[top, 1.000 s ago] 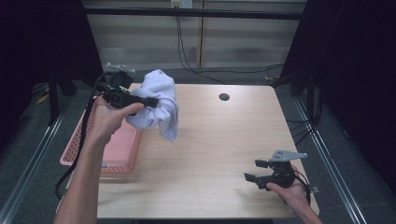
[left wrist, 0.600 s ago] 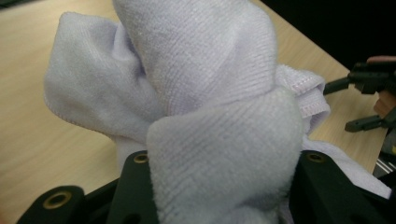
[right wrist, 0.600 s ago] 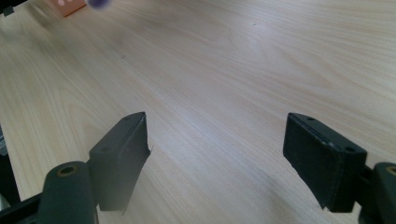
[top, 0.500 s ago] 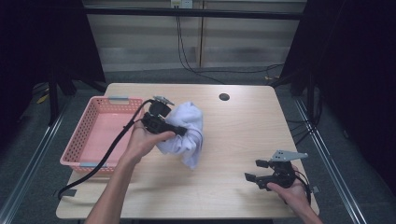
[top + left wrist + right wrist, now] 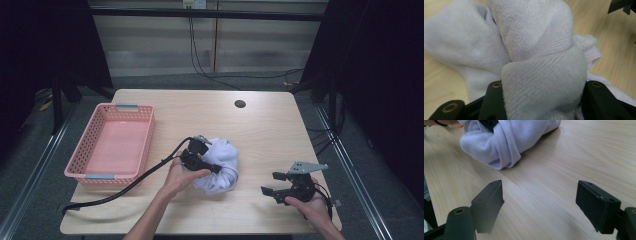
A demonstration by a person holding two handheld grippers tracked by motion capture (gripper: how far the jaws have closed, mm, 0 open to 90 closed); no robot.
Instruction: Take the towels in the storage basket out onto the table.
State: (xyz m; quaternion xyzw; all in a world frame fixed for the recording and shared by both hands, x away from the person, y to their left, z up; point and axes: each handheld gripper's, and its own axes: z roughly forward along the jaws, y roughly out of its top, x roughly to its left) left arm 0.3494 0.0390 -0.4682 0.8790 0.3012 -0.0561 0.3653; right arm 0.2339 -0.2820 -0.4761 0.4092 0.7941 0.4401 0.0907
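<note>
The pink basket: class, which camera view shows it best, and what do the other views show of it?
The high view: the pink basket sits whole at the table's left side, rim and handles clear. The left gripper view looks at the white cloth between its jaws, and the right gripper view at cloth and tabletop, so neither helps.

Pale wooden table [image 5: 260, 125] with a dark round hole [image 5: 240, 104] near the far edge. On it: a pink basket [image 5: 80, 165], well off to the side away from both pairs of jaws; a bunched white cloth [image 5: 222, 170], lying on the wood around the left jaws and ahead of the right jaws, clear of them; a black cable [image 5: 115, 192], trailing behind the left jaws toward the near edge.
</note>
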